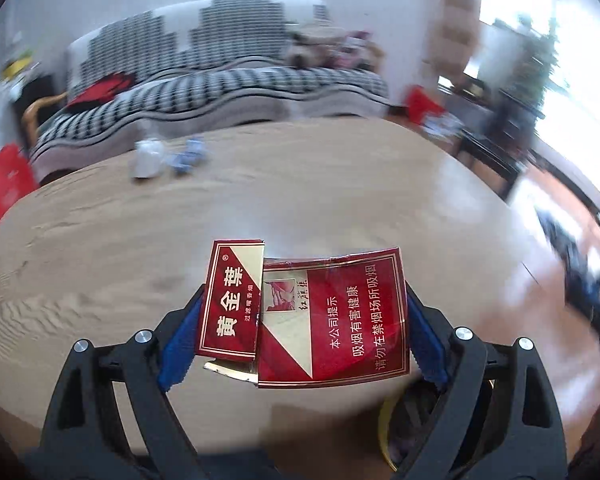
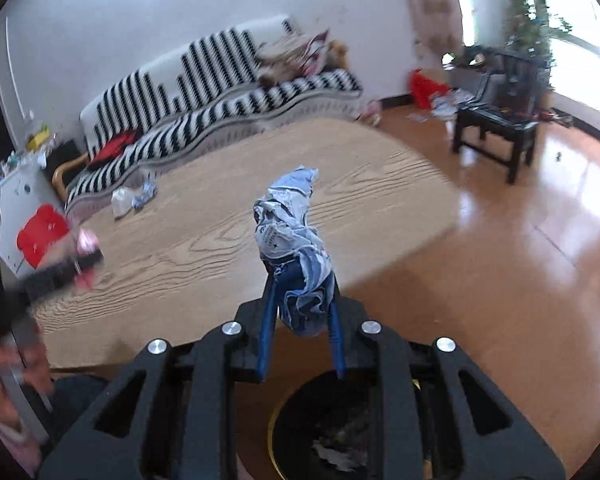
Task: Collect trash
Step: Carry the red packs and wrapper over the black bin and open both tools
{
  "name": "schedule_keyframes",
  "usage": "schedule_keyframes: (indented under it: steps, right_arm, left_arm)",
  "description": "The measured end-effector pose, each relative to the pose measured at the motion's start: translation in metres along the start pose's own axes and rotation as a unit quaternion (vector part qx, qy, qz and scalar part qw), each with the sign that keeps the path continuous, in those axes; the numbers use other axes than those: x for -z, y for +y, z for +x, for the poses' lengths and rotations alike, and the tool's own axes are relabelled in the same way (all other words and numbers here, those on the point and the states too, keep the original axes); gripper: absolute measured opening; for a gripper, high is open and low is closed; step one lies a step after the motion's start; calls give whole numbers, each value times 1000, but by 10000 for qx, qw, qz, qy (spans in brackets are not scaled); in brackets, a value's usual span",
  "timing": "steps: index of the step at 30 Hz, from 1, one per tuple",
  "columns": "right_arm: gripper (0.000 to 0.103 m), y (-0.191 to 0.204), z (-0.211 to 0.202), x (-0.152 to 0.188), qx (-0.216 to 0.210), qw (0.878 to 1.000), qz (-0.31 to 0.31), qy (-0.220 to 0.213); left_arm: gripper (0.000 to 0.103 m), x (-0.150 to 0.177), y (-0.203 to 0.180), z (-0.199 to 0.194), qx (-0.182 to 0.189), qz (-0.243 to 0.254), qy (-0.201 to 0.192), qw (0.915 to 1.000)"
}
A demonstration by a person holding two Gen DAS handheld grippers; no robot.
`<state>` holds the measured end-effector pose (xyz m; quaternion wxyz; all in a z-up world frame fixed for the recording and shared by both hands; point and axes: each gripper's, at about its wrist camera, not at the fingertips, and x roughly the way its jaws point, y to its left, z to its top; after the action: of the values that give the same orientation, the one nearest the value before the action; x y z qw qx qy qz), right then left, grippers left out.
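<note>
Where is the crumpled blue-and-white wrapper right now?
In the right wrist view the crumpled blue-and-white wrapper is pinched in the right gripper, held up over the near edge of the wooden table, with the dark round trash bin just below.

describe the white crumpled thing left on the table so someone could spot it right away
Start from the wooden table and go to its far edge, the side nearest the black-and-white striped sofa. Two bits of litter lie there side by side: the white crumpled wad and a blue-and-white printed wrapper. It is the plain white one, nearer the table's corner, with no printing.
</note>
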<state>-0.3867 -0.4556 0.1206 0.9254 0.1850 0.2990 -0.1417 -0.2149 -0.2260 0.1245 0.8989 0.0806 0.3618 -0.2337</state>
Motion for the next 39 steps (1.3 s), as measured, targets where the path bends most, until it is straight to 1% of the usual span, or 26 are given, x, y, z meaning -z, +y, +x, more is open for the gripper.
schedule_keyframes:
  steps: [2,4,5,6,7,9,11,12,13,14,15,16,20,29,31,32,33,34,35,36,37,38,39]
  right_arm:
    - [23,-16,-14,15,-17,9999,87,94]
    - [23,-34,-16,39,-15,9992,264,283]
    - [23,-47,-13,56,-92,9974,525,484]
    - [24,-61,-9,72,-227,9941,839,649]
    - [23,-77,-1,91,-425,9870,1271,886]
    - [24,-94,11,117,-582,9774,1689,1131]
    - [24,-104,24,136,-659,9699,1933,1323]
    - [24,-108,30,142,-696,9659,2057,1407]
    - [24,-112,35,148,-703,9635,2126,1465]
    - [24,-114,39,152,-686,9629,2122,1518]
    - [24,-115,41,155,-657,9635,2080,1552]
    - [24,-114,43,156,-643,9640,2050,1568]
    - [24,-116,46,159,-624,9645,2010,1594]
    - [24,-117,48,162,-674,9610,2142,1614]
    - [24,-118,47,160,-628,9617,2131,1602]
    - [24,-116,45,157,-546,9645,2081,1533]
    - [26,-116,41,154,-508,9665,2076,1422]
    - [51,-118,39,151,-540,9663,2127,1348]
    - [92,-121,34,147,-563,9640,2264,1276]
    - [97,-122,29,142,-565,9619,2386,1213]
    - [96,-123,27,139,-615,9612,2415,1183]
    - [96,-122,21,131,-676,9630,2357,1119]
    - [96,-122,15,125,-630,9657,2300,1030]
  left_arm:
    - [86,25,-41,-8,288,298,137,9990]
    - [86,53,-74,-5,603,532,509,9955]
    - [86,68,-89,1,737,678,746,9922]
    - [86,83,-104,7,758,897,893,9891]
    - [86,93,-113,11,782,1087,962,9863]
    - [86,118,-139,24,939,1529,1246,9759]
    - [86,135,-151,40,1121,1710,1558,9664]
    - [86,139,-154,46,1119,1793,1596,9643]
    - [86,144,-159,53,1042,1989,1588,9614]
    - [86,146,-159,59,981,2098,1593,9597]
    - [86,149,-160,68,978,2126,1737,9566]
    - [86,150,-162,72,1033,2076,1835,9553]
    - [86,147,-161,83,1021,1983,1872,9566]
    - [87,160,-169,78,1081,2106,1936,9521]
    - [87,160,-168,80,1076,2091,1943,9523]
    - [87,159,-168,80,1076,2074,1964,9523]
    - [90,159,-168,85,1084,2062,2001,9517]
    - [97,159,-168,85,1194,2000,2096,9496]
    - [97,160,-166,85,1344,1893,2185,9478]
    - [97,159,-164,84,1460,1787,2256,9465]
    - [97,157,-161,81,1546,1687,2303,9458]
    - [97,156,-158,79,1603,1606,2328,9457]
    - [97,154,-154,76,1640,1503,2388,9452]
